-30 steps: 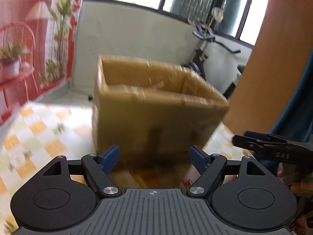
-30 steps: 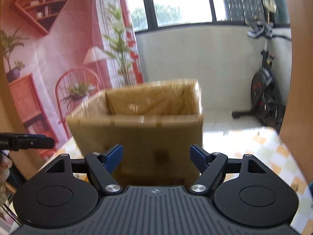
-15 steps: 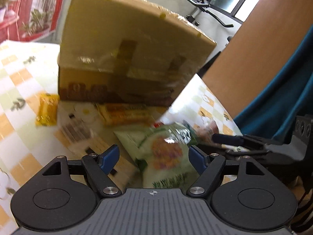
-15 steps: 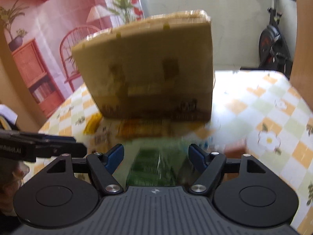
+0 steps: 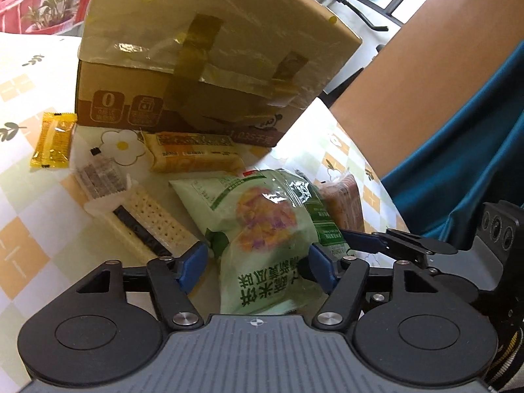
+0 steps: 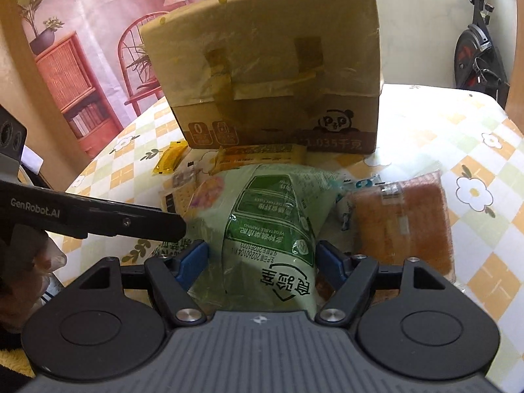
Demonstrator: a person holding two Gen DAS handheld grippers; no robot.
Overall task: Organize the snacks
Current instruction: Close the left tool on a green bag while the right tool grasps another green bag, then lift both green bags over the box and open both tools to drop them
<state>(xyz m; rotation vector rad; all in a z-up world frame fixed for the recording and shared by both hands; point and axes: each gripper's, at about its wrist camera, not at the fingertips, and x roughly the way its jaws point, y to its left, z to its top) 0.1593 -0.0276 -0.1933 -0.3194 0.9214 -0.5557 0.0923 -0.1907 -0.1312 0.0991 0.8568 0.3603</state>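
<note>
Both grippers tilt downward toward the table (image 5: 19,177), side by side, each straddling the same green snack bag (image 5: 262,229). The left gripper (image 5: 255,262) has the bag between its blue pads; its jaws are closing, yet a gap shows between each pad and the wrapper. The right gripper (image 6: 262,258) stands open around the other end of the bag (image 6: 268,229), its pads apart from the plastic. In the left wrist view the right gripper's black finger (image 5: 393,242) reaches in from the right; in the right wrist view the left gripper's finger (image 6: 108,219) crosses from the left.

The bag is pale green and glossy, puffed, with a picture of yellow and purple pieces and printed characters.

Ahead of the left gripper, a cracker pack (image 5: 144,226) with a dark stripe lies to the left, a small clear packet (image 5: 101,177) just beyond it, and a yellow sachet (image 5: 54,139) farther left. A long orange bar (image 5: 193,155) lies straight ahead, against the foot of a cardboard box (image 5: 209,55). An orange-brown wrapped pack (image 6: 402,219) lies to the right of the right gripper.

The box stands beyond everything, taped with clear and brown tape; its inside is out of sight.
</note>
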